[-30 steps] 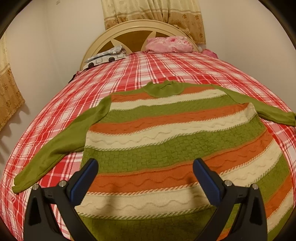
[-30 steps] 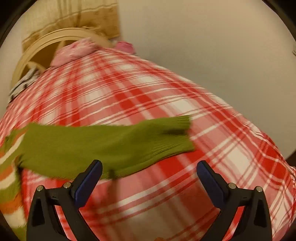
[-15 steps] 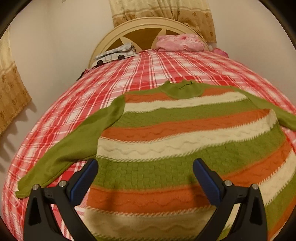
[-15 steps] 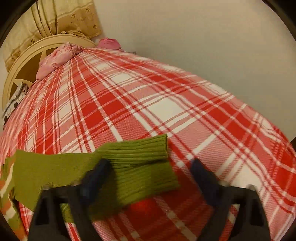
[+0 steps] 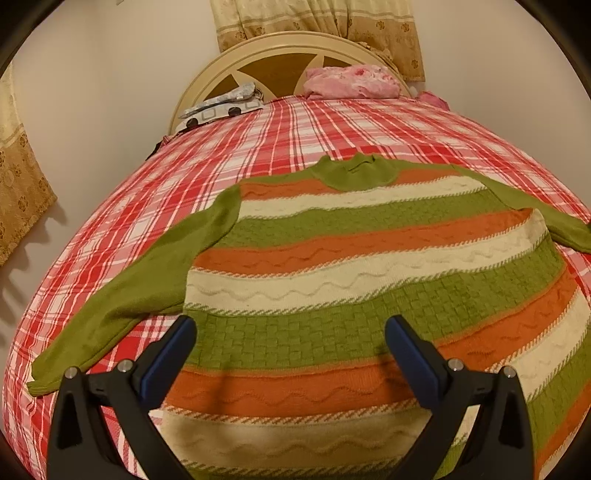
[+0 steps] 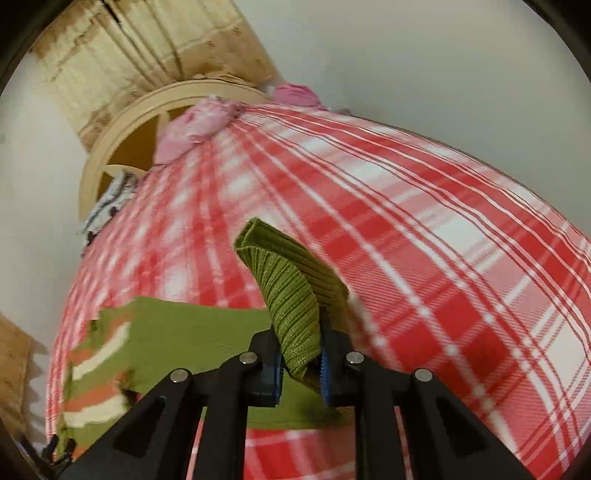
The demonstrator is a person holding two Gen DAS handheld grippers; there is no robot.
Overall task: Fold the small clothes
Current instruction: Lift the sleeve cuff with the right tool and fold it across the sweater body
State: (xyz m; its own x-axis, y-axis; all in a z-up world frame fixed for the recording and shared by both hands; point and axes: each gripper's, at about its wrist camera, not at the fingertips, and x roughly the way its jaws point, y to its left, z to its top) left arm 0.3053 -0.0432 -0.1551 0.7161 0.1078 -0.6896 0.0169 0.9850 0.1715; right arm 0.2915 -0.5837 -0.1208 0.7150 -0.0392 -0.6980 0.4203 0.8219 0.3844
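1. Sweater (image 5: 354,280), striped green, orange and cream, lies flat on the red plaid bedspread (image 5: 280,147) and fills the centre and lower right of the left wrist view, its green collar (image 5: 356,173) pointing toward the top of the frame.
2. One green sleeve (image 5: 140,291) runs from the shoulder down to the lower left of that frame, its end resting on the bedspread.
3. At the bottom edge, the left gripper (image 5: 290,343) hangs over the lower stripes with its jaws spread wide and nothing pinched between them.
4. At the top sit a cream headboard (image 5: 280,48), a pink bundle (image 5: 351,83) and a curtain (image 5: 317,22).
5. In the right wrist view, the right gripper (image 6: 299,373) at bottom centre is closing its jaws, with the ribbed cuff (image 6: 291,295) of the other sleeve between the blue pads (image 6: 275,380); the cuff stands up above them, lifted off the bed.
6. The sweater's striped body shows blurred at the lower left of this frame.
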